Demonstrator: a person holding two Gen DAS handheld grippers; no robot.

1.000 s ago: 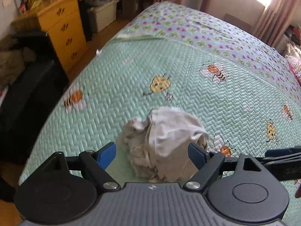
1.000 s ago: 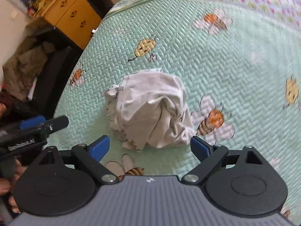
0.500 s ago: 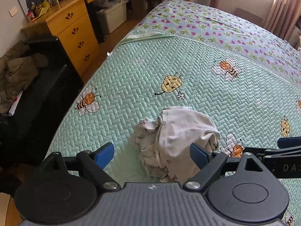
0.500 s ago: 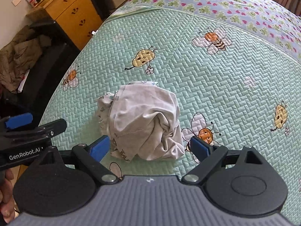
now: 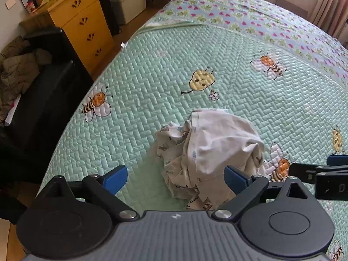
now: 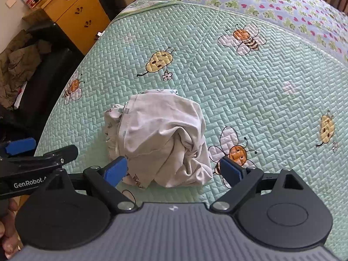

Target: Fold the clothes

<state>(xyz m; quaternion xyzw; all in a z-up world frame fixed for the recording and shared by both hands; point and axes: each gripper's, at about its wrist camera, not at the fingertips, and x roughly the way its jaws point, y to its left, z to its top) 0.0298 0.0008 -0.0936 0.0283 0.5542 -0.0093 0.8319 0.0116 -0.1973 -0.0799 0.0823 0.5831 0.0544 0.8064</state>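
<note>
Both grippers have sunk closer to the crumpled garment (image 5: pixel 208 150) since the earlier frames, so the pale heap now fills more of each view. Meanwhile the left gripper (image 5: pixel 175 179) has its jaws opening, the blue pads already wide apart; the cloth lies between and just ahead of them, its near edge running in beside the right-hand pad, though whether that pad touches the fabric I cannot tell. Nothing is clamped.

From the right wrist view, the right gripper (image 6: pixel 174 169) also stands with jaws spread wide and nothing held — the garment sits directly ahead, bunched between the two pads, with its left fold just beside the left pad. It is an off-white piece, turned partly inside out, with a stitched hem and small printed lettering showing on the lower folds.

It rests on a mint-green quilted bedspread (image 6: pixel 261 100) printed with bees, one bee just beyond the right gripper's right pad. Off to the left of both grippers, past the bed's edge, stand a yellow wooden dresser (image 5: pixel 80 26) and a black chair (image 5: pixel 43 82) heaped with clothing.
</note>
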